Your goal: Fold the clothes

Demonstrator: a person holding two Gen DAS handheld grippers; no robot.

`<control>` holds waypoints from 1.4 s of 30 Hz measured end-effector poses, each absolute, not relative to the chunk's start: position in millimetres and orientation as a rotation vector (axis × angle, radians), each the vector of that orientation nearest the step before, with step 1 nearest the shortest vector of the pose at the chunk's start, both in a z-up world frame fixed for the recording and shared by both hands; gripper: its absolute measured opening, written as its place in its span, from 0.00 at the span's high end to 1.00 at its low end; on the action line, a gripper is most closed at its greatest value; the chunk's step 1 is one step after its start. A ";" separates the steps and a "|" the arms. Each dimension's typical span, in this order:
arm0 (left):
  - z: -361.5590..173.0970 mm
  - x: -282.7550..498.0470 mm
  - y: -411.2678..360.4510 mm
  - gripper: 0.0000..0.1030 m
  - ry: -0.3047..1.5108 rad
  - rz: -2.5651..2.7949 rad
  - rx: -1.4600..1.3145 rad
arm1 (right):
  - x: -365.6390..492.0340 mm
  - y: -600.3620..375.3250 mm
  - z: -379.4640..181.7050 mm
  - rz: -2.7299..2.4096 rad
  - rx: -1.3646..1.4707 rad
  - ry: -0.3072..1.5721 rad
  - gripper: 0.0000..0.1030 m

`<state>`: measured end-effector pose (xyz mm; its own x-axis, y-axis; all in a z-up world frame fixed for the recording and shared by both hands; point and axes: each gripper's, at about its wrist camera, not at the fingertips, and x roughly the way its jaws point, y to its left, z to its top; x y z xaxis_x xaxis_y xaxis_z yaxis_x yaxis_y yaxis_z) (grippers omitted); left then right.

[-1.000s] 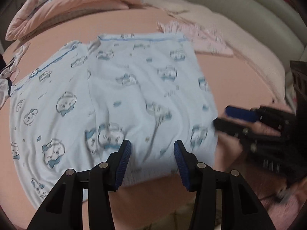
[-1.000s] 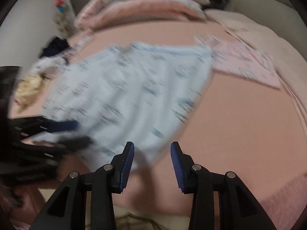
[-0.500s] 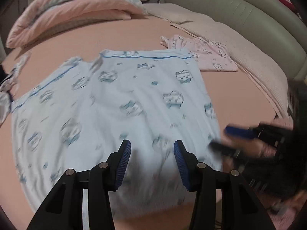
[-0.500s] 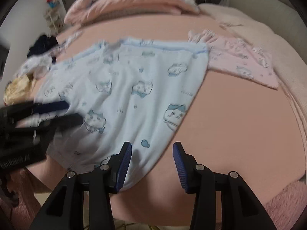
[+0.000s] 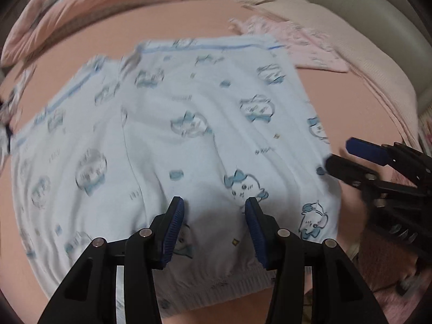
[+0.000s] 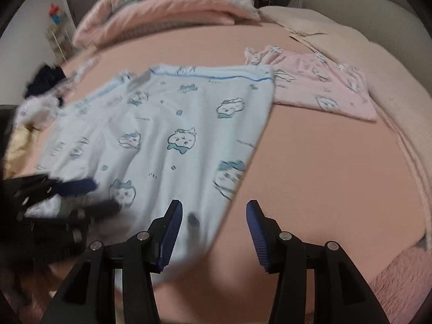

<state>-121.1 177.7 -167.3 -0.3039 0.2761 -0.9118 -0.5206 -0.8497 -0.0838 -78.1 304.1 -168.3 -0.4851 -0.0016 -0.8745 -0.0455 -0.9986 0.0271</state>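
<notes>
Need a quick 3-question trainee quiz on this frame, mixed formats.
1. True or false: the left gripper is shut on the light blue garment.
2. Which item lies beside the blue garment's far corner? A) pink folded garment B) a towel C) a book
3. Fill in: the right gripper hovers over the garment's near ____ corner.

Key: 1 false; 2 A; 3 right.

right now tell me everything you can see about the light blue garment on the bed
The light blue garment is soft knit printed with cartoon animal faces, a darker blue stripe along its far edge and a ribbed band at the near hem. It lies spread, slightly wrinkled, on the pink sheet, its far corner beside the folded pink garment.
</notes>
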 end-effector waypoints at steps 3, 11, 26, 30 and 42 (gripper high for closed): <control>-164.6 -115.1 180.2 0.58 0.308 2.204 -1.447 | -85.9 297.4 -181.1 2.643 -1.616 0.024 0.53; -170.8 -110.3 193.3 0.57 0.394 2.182 -1.470 | -65.0 328.1 -179.7 2.547 -1.634 0.079 0.48; -152.3 -96.8 175.9 0.57 0.403 2.200 -1.458 | -40.5 303.7 -149.1 2.581 -1.563 -0.026 0.47; -163.4 -96.3 179.2 0.57 0.468 2.195 -1.519 | -53.1 273.7 -163.5 2.635 -1.639 -0.083 0.47; -135.8 -115.2 88.5 0.57 0.115 2.354 -1.499 | -56.5 262.3 -162.0 2.690 -1.615 -0.047 0.44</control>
<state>-115.2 88.5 -135.8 -0.3808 0.2448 -0.8916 -0.3308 -0.9366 -0.1159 -56.5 262.3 -162.0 -0.4701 0.0185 -0.8824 0.0125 -0.9995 -0.0276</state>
